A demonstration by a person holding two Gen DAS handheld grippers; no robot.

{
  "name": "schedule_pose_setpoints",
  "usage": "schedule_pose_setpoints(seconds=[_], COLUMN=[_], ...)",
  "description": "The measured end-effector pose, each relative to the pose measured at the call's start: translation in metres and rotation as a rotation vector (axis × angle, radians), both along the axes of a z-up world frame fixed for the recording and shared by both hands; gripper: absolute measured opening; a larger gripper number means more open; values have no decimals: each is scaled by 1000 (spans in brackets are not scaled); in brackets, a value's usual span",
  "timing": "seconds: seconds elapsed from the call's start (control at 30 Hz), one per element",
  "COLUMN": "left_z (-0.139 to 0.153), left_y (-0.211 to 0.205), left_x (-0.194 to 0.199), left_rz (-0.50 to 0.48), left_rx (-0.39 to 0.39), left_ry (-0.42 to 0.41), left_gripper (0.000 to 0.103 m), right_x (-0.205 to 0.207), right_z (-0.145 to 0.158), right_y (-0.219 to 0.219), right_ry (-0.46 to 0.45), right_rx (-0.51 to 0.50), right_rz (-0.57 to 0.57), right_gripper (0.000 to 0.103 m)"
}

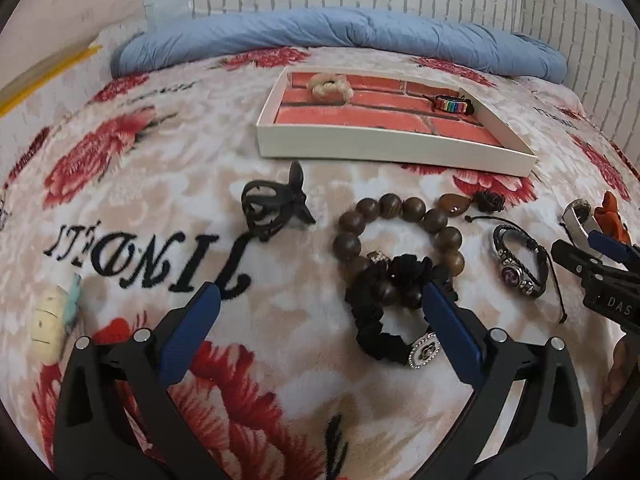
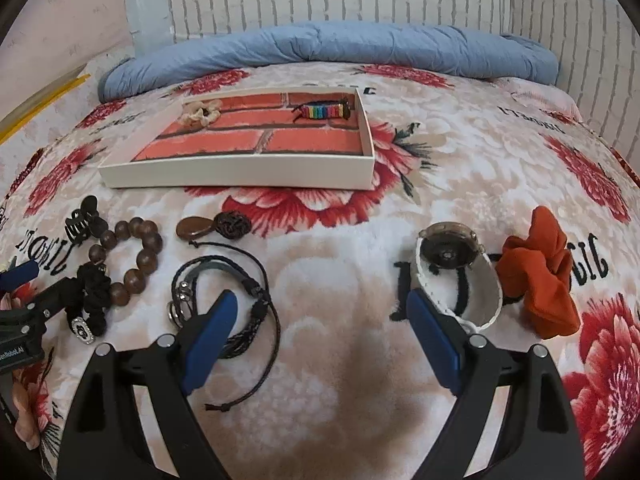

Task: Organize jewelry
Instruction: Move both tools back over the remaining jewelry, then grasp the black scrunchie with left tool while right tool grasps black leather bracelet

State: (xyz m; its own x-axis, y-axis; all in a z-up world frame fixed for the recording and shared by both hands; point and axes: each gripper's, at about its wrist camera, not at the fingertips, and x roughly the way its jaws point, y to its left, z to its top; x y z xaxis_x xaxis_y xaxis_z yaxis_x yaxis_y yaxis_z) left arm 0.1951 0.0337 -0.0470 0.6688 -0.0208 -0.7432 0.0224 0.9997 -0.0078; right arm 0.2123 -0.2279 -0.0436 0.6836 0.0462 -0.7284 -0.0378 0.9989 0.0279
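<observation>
Left gripper [image 1: 320,304] hung wide open over the floral blanket [image 1: 168,184], nothing between the jaws; its right fingertip overlapped the black scrunchie [image 1: 384,320] in the left wrist view, contact not clear. Right gripper [image 2: 322,312] was also spread wide and empty, its left fingertip over the black cord bracelet [image 2: 224,292] and its right fingertip just beside the white-strap watch [image 2: 460,276].

The white tray [image 2: 240,174] sat further back on the blanket and already held two pieces: a cream scrunchie [image 2: 200,113] at its far left and a rainbow bracelet [image 2: 324,111] at its far right.

Still loose on the blanket were the wooden bead bracelet [image 1: 400,232] with the black scrunchie lying over its near side, the black claw clip [image 1: 272,212], the brown pendant [image 2: 196,229], the cord bracelet, the watch and the orange scrunchie [image 2: 540,276].

Step in hand looked like the approach to the next pick, task well short of half done. Likely targets were the black scrunchie for the left and the cord bracelet or the watch for the right. The next move would call for centring the jaws on one item, since neither was centred yet. Closing on the scrunchie risked dragging the beads along.
</observation>
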Motion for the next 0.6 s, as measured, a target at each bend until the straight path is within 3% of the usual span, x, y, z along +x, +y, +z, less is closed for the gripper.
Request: schedule_pose_setpoints(seconds=[0.13,0.3,0.53,0.6], left_z=[-6,-13,-15,-15], left_y=[-2,-4,-9,-11], left_x=[1,7,8,7], left_rz=[-12,-37,-74,-95], left_rx=[-1,-1,48,48], left_ry=[22,63,80,76], left_gripper=[94,82,72,62], right_x=[4,9,17,18], right_z=[-5,-9,-16,-18], right_y=[5,10,17,18], right_ry=[25,49,101,108], right_rx=[-15,-36,-67,-76], right_rz=[11,13,11,8], right_gripper=[85,85,84,79])
